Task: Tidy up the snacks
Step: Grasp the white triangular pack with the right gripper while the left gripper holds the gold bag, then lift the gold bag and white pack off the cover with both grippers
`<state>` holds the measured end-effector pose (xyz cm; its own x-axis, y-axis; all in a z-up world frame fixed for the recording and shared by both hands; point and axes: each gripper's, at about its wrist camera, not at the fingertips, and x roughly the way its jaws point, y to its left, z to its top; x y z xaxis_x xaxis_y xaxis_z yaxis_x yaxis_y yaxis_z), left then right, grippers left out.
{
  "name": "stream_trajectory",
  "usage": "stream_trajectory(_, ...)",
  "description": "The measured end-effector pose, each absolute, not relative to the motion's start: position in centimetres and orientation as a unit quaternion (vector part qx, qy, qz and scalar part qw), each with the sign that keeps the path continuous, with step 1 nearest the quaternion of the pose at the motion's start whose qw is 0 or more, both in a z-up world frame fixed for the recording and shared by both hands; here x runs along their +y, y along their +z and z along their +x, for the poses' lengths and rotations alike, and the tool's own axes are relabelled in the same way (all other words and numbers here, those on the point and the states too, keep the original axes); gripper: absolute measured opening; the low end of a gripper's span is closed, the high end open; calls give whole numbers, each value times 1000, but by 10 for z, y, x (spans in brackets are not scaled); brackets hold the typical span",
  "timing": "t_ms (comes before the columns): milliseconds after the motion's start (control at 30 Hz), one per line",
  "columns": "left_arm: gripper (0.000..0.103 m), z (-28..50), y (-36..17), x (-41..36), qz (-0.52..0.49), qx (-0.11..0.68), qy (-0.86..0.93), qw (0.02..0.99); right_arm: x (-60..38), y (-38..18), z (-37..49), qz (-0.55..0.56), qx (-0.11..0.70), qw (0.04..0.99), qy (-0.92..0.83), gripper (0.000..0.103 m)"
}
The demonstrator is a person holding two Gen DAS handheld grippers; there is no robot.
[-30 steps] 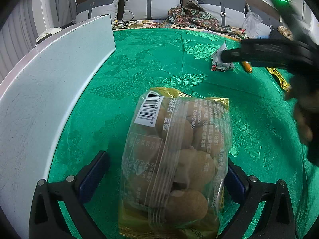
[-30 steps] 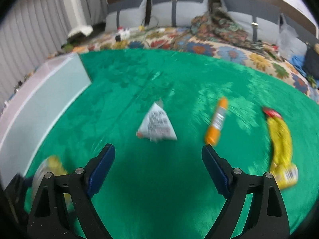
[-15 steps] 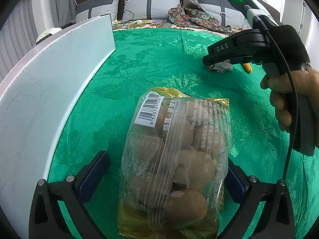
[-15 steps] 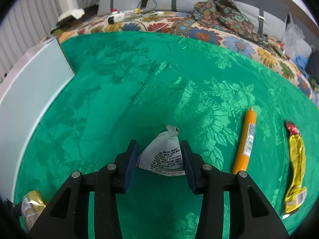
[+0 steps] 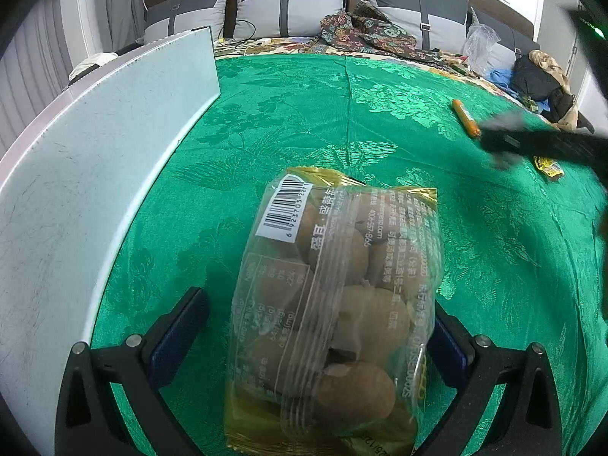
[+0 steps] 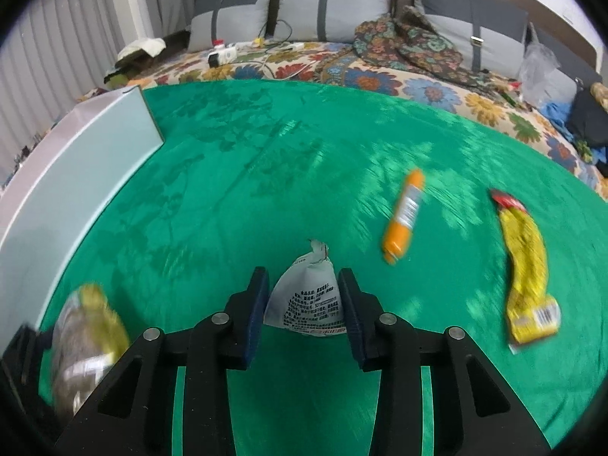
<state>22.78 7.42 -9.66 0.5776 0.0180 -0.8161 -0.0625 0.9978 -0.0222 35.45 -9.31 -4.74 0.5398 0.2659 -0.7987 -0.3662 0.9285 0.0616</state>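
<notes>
- The left gripper [image 5: 311, 345] has a clear bag of round brown snacks [image 5: 334, 304] between its blue pads; the right pad touches the bag, the left one stands a little apart
- A green cloth [image 5: 304, 121] covers the surface
- A white board [image 5: 95, 159] runs along the cloth's left edge
- An orange sausage stick [image 5: 465, 117] lies near the far right edge
- The right gripper [image 5: 494, 142] is blurred beside it

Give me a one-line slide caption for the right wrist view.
Right gripper clamps a white triangular snack packet above the green cloth; an orange sausage stick and yellow packet lie nearby.
</notes>
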Motion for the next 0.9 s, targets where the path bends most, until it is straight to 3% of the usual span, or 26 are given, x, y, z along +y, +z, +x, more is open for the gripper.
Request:
stream_trajectory(467,103,228,-97,74,-24,459,23,888,-195,-63,203,-28,452,878,155,39)
stream_trajectory(533,103,228,-97,74,-24,459,23,888,-198,-68,201,-14,456,877,153,45)
stream_trajectory(567,103,228,-97,74,-24,459,23,888,-200,-70,201,0,458,876,151,60)
stream_trajectory(600,103,228,-97,74,-24,459,23,888,-202,-71,201,9,458,876,148,68)
stream_trajectory(700,103,228,-97,74,-24,459,23,888,-202,-72,197,20,448,883,142,71)
stream_trajectory(900,103,228,-97,74,-24,459,23,888,-176,-82,185,-66,439,888,118,84)
